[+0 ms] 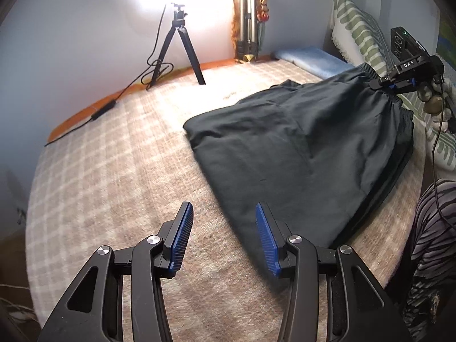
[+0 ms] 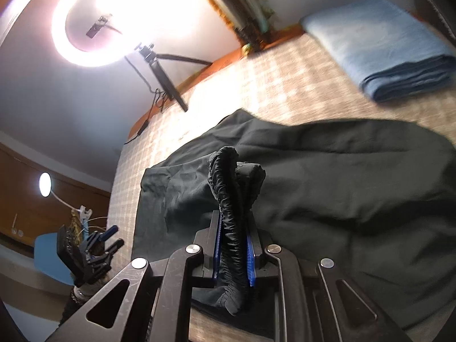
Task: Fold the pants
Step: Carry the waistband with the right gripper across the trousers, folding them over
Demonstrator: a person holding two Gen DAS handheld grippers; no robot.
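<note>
In my left wrist view, my left gripper [image 1: 223, 228] hangs over the checked blanket [image 1: 114, 156] with its blue pads spread and nothing between them. The dark pants [image 1: 299, 142] lie just beside its right finger, spread flat across the bed, with the legs toward the tripod [image 1: 179, 45] side. At the far right my right gripper [image 1: 394, 85] bites the gathered waistband [image 1: 399, 105], which rises a little from the bed there. I judge that the fold is only starting: one end is taken, the other is not. The next move calls for my left claw to take the other corner of the waistband, so both ends travel together.

In my right wrist view, my right gripper [image 2: 233, 245] is pressed together on the bunched waistband [image 2: 230, 199]; the elastic stands up between the pads and pokes out above them. The rest of the pants [image 2: 342, 185] drapes away to the right, toward a folded blue towel [image 2: 384, 45]. This claw points steeply down to the bed. My left gripper [image 2: 94, 248] shows small at the lower left, well apart from the cloth
</note>
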